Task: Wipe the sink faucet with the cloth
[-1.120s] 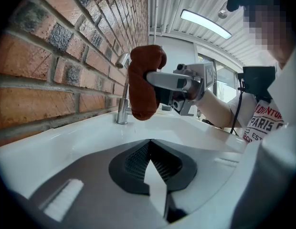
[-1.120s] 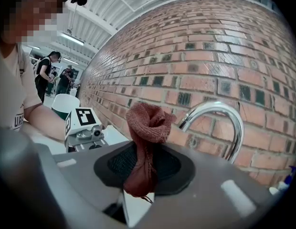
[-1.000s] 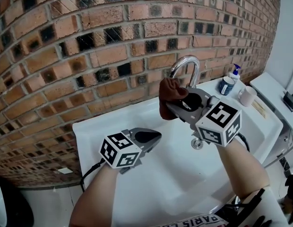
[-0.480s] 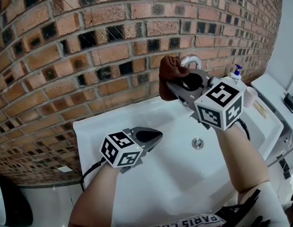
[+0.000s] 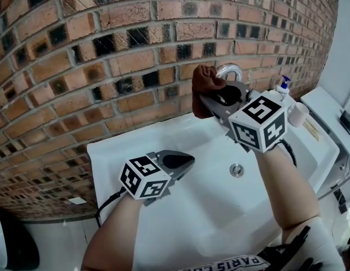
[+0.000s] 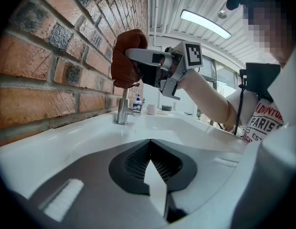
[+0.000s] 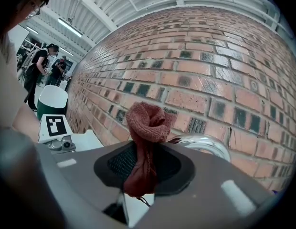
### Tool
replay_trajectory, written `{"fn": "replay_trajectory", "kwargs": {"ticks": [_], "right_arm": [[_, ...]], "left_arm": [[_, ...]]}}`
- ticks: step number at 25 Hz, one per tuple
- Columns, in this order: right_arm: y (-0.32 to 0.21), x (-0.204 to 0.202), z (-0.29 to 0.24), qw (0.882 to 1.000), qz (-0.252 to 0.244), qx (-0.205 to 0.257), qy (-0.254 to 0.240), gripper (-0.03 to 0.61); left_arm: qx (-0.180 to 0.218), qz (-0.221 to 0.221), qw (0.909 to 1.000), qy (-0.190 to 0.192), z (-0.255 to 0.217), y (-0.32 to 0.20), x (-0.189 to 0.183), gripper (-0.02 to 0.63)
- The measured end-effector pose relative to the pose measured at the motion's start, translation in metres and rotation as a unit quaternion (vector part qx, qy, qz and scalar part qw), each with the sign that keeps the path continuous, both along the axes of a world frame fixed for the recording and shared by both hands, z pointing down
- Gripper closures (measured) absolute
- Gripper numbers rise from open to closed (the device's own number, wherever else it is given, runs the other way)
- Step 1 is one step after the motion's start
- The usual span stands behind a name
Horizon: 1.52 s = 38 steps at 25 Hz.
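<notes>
A rust-brown cloth point(image 5: 204, 89) is bunched in my right gripper point(image 5: 206, 101), which is shut on it. The cloth presses against the left side of the chrome arched faucet point(image 5: 229, 70) near the top of its curve. In the right gripper view the cloth point(image 7: 147, 128) rises from between the jaws, with the faucet arch point(image 7: 207, 141) just behind it. The left gripper view shows the cloth point(image 6: 125, 58) above the faucet's upright stem point(image 6: 122, 109). My left gripper point(image 5: 185, 161) is shut on nothing, low over the left part of the white sink point(image 5: 135, 145).
A brick wall point(image 5: 107, 55) stands right behind the sink. A pump bottle point(image 5: 283, 84) and a white mug point(image 5: 300, 113) sit on the sink's right ledge. The drain point(image 5: 236, 170) lies under my right forearm. People stand far off in the right gripper view.
My right gripper has lifted the cloth from in front of the faucet's lower arch up to its top, then edged slightly right. The left gripper has stayed put.
</notes>
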State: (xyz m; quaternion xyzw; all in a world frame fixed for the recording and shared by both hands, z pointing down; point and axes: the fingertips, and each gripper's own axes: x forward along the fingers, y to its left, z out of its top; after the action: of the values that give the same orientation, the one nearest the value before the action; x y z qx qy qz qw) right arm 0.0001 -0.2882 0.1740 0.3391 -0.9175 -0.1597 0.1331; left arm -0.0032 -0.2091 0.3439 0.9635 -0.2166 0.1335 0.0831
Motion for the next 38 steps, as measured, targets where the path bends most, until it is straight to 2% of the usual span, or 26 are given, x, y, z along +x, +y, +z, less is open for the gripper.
{"fn": "replay_trajectory", "kwargs": {"ticks": [14, 27, 38], "right_arm": [[-0.001, 0.008, -0.017, 1.000, 0.004, 0.007, 0.011, 0.483], [-0.010, 0.044, -0.053, 0.998, 0.039, 0.034, -0.020, 0.483], [-0.023, 0.073, -0.059, 0.996, 0.069, 0.040, -0.039, 0.483]], "left_arm": [[-0.001, 0.001, 1.0000, 0.000, 0.000, 0.001, 0.000, 0.607], [-0.001, 0.001, 1.0000, 0.000, 0.000, 0.001, 0.000, 0.607], [-0.001, 0.001, 1.0000, 0.001, 0.000, 0.000, 0.000, 0.607]]}}
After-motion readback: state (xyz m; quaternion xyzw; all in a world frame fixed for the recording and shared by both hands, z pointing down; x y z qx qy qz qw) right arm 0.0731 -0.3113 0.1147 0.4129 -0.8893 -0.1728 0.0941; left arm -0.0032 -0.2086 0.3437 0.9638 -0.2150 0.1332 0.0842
